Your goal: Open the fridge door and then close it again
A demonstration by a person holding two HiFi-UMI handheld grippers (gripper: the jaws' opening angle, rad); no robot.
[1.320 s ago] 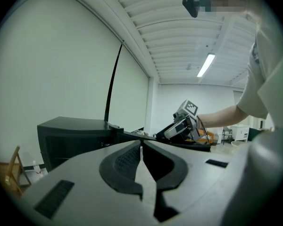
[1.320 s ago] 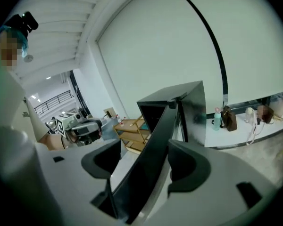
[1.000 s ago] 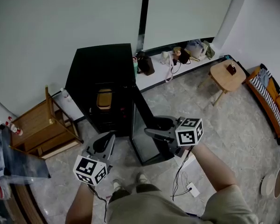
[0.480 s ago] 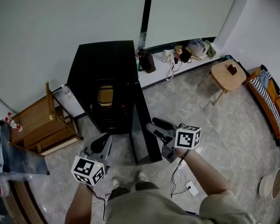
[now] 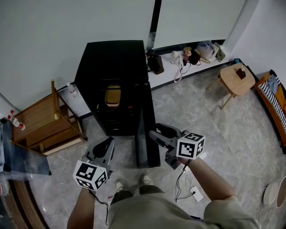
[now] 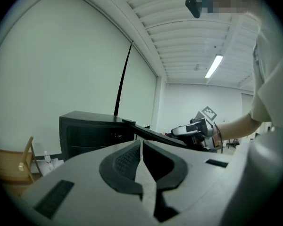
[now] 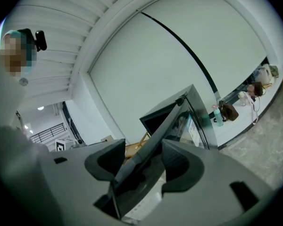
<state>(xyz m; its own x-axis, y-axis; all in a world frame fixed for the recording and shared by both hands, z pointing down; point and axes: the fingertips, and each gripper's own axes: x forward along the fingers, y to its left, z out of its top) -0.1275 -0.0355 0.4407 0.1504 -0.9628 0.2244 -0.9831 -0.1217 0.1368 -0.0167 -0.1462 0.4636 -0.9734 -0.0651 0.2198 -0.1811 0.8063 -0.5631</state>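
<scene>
The black fridge (image 5: 112, 78) stands against the wall with its door (image 5: 145, 128) swung out towards me. My right gripper (image 5: 157, 133) is at the door's free edge. In the right gripper view the door edge (image 7: 174, 121) runs between the jaws of the right gripper (image 7: 141, 161). They are closing, with a gap still showing at the left pad. My left gripper (image 5: 105, 149) hangs to the left of the door, shut with nothing in it. The left gripper view shows the left gripper (image 6: 141, 147) shut, and past it the fridge (image 6: 89, 131) and the right gripper (image 6: 193, 128).
A wooden chair (image 5: 45, 125) stands left of the fridge. A low white ledge (image 5: 181, 68) with bags runs along the wall on the right. Farther right are a round wooden stool (image 5: 236, 78) and a striped seat (image 5: 279, 104). A cable and plug block (image 5: 193, 192) lie by my feet.
The door's free edge has swung left, from slanting right to pointing straight at me. My right gripper moved left and down with it. The left gripper shifted only a little.
</scene>
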